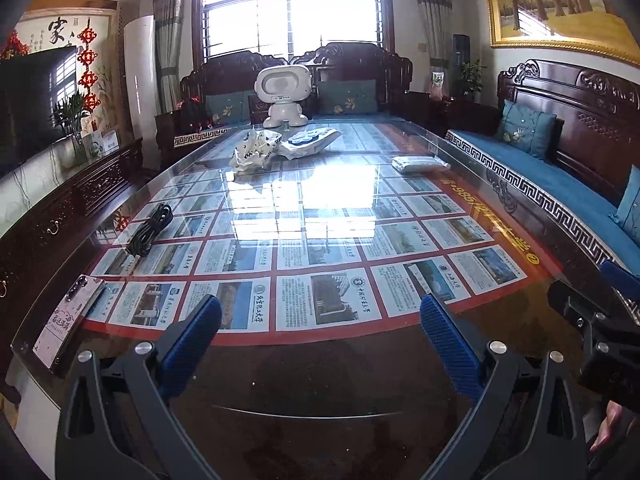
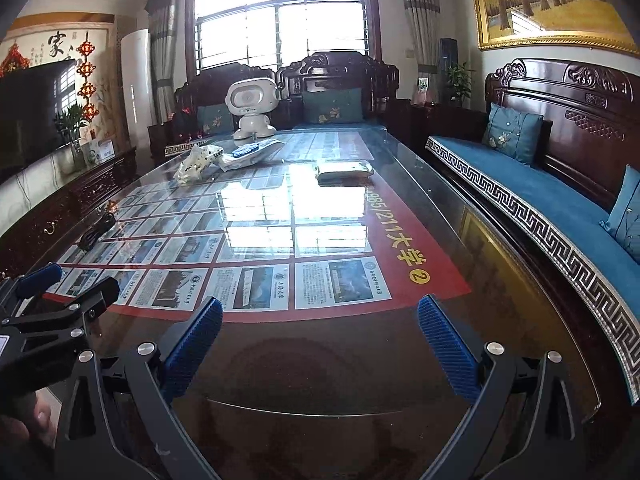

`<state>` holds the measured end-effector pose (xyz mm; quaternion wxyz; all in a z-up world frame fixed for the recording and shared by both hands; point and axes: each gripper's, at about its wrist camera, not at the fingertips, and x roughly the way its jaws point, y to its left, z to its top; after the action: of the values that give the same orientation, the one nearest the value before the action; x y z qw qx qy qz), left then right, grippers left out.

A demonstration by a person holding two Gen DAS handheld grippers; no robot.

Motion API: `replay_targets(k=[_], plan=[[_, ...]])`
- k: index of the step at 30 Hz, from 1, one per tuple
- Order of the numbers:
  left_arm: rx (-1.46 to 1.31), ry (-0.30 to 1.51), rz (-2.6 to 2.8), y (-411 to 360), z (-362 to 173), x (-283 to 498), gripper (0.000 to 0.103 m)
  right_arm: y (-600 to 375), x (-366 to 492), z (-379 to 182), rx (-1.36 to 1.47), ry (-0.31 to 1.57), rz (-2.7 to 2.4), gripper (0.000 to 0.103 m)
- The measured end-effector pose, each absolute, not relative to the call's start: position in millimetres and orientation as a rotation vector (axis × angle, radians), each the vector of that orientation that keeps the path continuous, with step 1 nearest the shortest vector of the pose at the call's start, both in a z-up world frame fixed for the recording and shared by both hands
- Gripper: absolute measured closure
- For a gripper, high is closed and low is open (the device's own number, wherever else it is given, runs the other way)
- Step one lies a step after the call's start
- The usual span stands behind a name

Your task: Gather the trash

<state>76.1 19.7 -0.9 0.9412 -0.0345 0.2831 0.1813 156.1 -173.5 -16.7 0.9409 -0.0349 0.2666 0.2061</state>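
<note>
We held both the left gripper (image 1: 320, 320) and the right gripper (image 2: 320, 320) spread apart, empty, over the glass table's (image 1: 320, 376) bare near edge; crumpled wrappers (image 1: 252, 152) lay far across.

A glass-topped bench (image 1: 320, 364) is reflecting the barred window (image 1: 288, 8) in a bright patch at its middle. Under the glass, a red poster (image 2: 384, 216) of small printed cards is lying flat. A white robot toy (image 1: 283, 94) is standing upright at the far end. A coiled black cable (image 1: 151, 228) is resting near the left edge, and a clipboard (image 1: 68, 316) is sitting at the near left corner. A carved wooden sofa with a blue cushion (image 2: 532, 196) is running along the right side. A gold-framed painting (image 2: 548, 4) is hanging above it. A dark television (image 1: 36, 100) is standing at left.
</note>
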Motion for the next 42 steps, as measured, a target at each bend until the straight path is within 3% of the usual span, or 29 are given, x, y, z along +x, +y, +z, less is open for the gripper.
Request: replay_targets(k=[42], plan=[[-0.079, 0.579, 0.405, 27, 14, 75, 0.004, -150, 152, -9, -0.117, 0.553, 0.443, 0.008]])
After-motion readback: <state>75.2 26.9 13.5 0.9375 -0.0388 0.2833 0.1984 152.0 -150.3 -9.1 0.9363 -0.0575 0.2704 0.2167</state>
